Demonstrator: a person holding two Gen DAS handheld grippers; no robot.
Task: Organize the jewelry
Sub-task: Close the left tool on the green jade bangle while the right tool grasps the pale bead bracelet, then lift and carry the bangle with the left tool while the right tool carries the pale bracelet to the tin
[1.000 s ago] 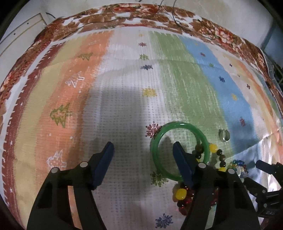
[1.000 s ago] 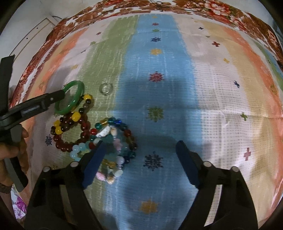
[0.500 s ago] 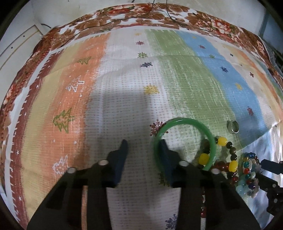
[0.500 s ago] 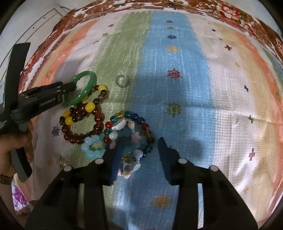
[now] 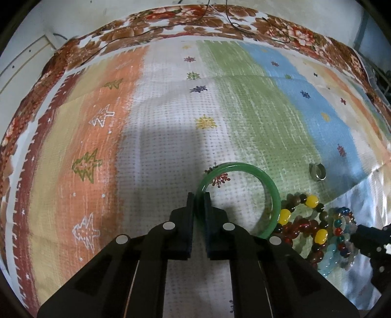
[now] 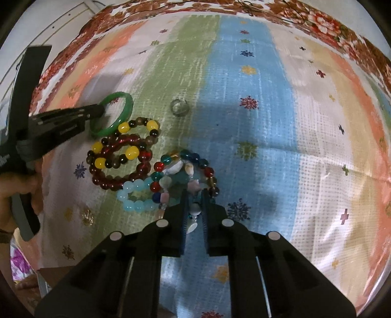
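A green bangle lies on the striped cloth. My left gripper is shut on its near-left rim; this also shows in the right wrist view, with the bangle at the far left. My right gripper is shut on the pastel stone bracelet at the near edge of a pile of bead bracelets. A multicoloured bead bracelet, a light blue one, a dark red one and a brown-and-yellow one lie in the pile. A silver ring lies apart beyond it.
The striped cloth covers the surface, with a floral brown border at the far edge. A cable runs along that border. The person's left hand holds the left gripper at the cloth's left edge.
Both grippers went from wide open to shut: the left closed on the green bangle's rim, the right closed on a bracelet at the pile's near edge. Both moved slightly forward.
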